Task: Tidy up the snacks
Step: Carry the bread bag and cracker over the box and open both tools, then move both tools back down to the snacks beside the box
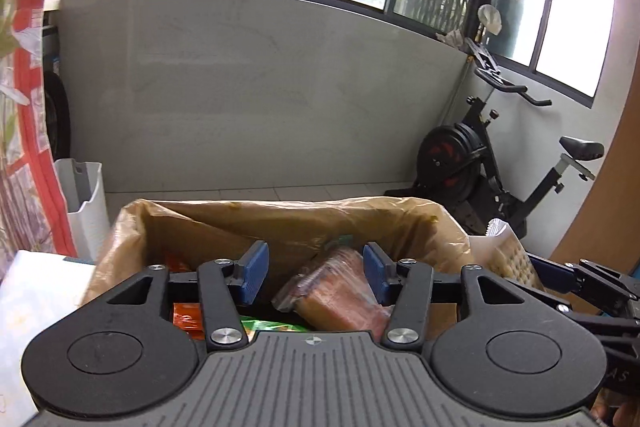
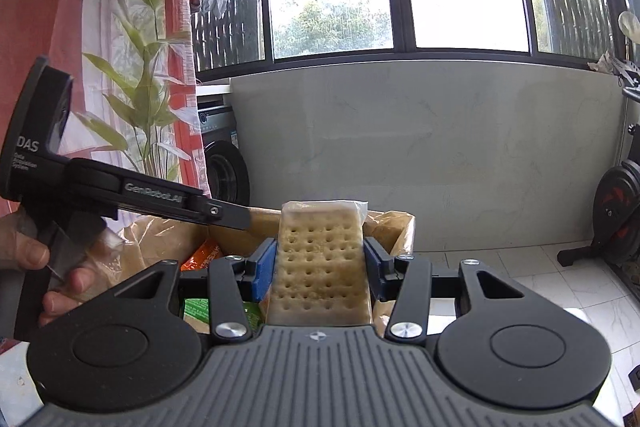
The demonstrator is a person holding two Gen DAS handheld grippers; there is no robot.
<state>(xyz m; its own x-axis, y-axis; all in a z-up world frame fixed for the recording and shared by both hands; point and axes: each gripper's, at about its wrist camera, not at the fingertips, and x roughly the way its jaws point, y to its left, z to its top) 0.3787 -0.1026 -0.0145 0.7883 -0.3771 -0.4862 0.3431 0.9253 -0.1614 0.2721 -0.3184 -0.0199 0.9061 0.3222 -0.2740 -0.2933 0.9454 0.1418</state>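
Observation:
A cardboard box lined with a brown plastic bag (image 1: 280, 215) holds several snack packs. My left gripper (image 1: 316, 273) is open over the box, its blue pads either side of a clear-wrapped reddish-brown snack pack (image 1: 340, 295) that lies loose below. An orange pack (image 1: 186, 319) and a green pack (image 1: 272, 327) lie under it. My right gripper (image 2: 320, 269) is shut on a clear-wrapped cracker pack (image 2: 320, 267), held upright above the box's right side (image 2: 394, 227). The cracker pack also shows in the left wrist view (image 1: 508, 255).
A white bin (image 1: 86, 203) stands left of the box. An exercise bike (image 1: 492, 163) stands at the right by the wall. A white surface (image 1: 36, 303) is at the lower left. A washing machine (image 2: 222, 163) and a plant (image 2: 140, 99) are at the far left.

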